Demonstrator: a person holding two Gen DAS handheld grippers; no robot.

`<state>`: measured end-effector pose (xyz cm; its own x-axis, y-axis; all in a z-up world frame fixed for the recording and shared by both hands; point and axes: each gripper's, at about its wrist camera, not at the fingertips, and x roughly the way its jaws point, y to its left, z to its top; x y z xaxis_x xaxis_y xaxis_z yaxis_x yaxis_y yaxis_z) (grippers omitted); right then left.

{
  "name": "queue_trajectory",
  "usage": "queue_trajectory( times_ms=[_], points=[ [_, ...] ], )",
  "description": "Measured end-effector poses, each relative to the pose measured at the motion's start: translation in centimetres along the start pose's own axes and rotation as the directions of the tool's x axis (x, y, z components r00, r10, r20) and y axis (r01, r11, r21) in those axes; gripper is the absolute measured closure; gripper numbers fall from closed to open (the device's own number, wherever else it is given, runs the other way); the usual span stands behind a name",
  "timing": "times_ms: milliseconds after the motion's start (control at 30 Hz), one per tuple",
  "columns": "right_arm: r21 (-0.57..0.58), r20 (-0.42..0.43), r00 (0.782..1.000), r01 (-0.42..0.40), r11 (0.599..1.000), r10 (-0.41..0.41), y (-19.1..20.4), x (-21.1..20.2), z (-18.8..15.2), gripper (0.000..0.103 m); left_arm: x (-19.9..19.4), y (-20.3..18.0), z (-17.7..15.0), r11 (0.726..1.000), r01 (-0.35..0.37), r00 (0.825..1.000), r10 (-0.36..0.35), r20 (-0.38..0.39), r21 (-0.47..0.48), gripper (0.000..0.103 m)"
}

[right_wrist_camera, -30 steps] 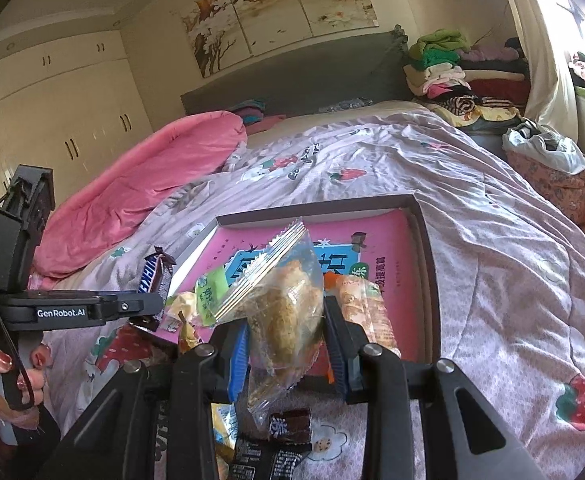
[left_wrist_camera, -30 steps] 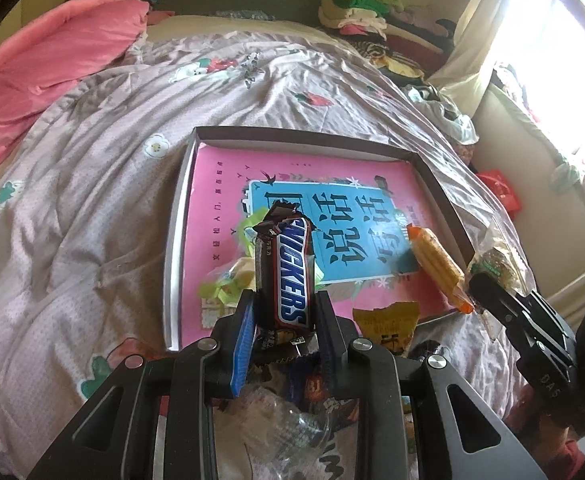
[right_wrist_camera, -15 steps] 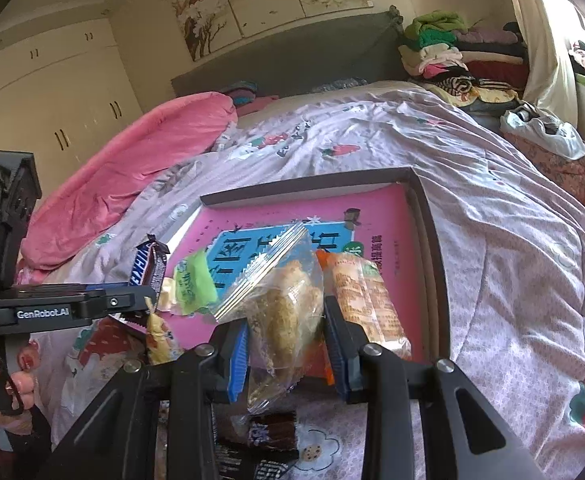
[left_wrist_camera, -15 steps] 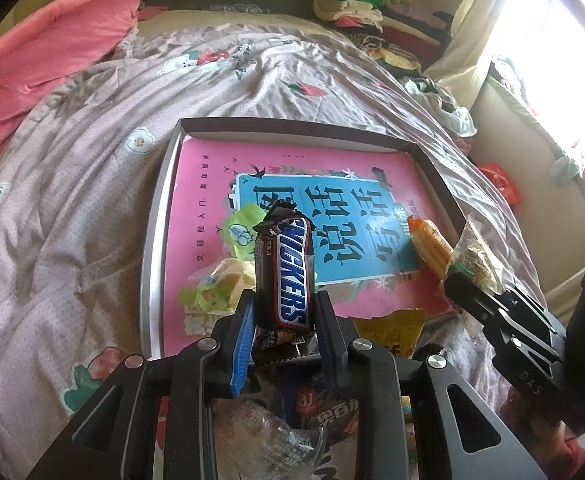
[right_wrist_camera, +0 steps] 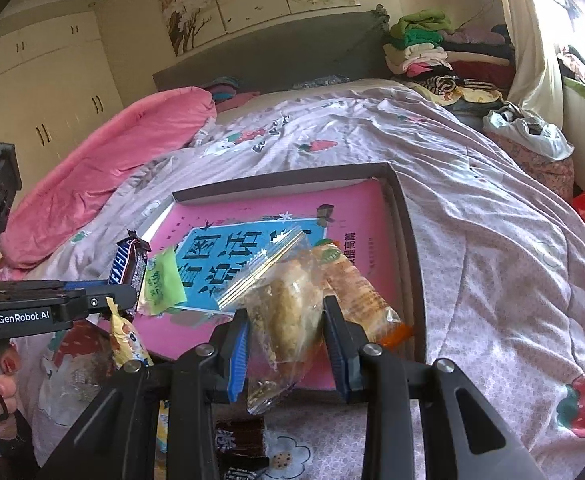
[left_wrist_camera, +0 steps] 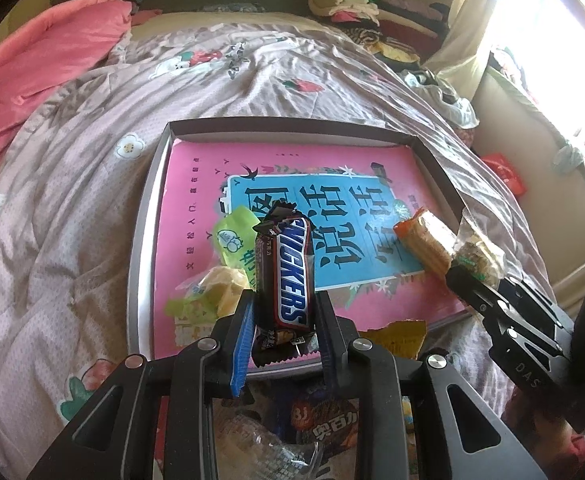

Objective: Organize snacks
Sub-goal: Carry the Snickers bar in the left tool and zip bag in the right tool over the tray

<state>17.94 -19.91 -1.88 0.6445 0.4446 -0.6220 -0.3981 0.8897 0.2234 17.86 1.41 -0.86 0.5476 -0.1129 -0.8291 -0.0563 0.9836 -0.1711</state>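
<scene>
Ahead of both tools, a shallow grey cardboard box lid (left_wrist_camera: 144, 240) lined with a pink and blue book cover (left_wrist_camera: 332, 184) is lying on the strawberry-print quilt of the bed (left_wrist_camera: 72, 184), and four snacks are resting in it: a green sachet (left_wrist_camera: 234, 232), a yellow-green wrapped sweet (left_wrist_camera: 212, 292), an orange-ended clear pack of biscuits (left_wrist_camera: 424, 240) and a yellow wrapper (left_wrist_camera: 400, 336) at the near rim. The left hand-held gripper (left_wrist_camera: 284, 316) is pointing steeply down, clamping one brown Snickers bar (left_wrist_camera: 288, 272) upright over the lid's near edge. To its right, the right hand-held gripper (right_wrist_camera: 288, 336) is tilting down, pinching one clear zip bag of crumbly cakes (right_wrist_camera: 280, 304) just beside the biscuits. More wrappers are lying beneath both.
</scene>
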Motion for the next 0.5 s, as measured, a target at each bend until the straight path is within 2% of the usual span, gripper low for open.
queue_trajectory(
  times_ms=[500],
  points=[
    [-0.025, -0.005, 1.000, -0.004, 1.000, 0.004, 0.4, 0.2, -0.1, 0.069, 1.1, -0.7, -0.3, 1.000, -0.003, 1.000, 0.004, -0.018, 0.013, 0.073]
  ],
)
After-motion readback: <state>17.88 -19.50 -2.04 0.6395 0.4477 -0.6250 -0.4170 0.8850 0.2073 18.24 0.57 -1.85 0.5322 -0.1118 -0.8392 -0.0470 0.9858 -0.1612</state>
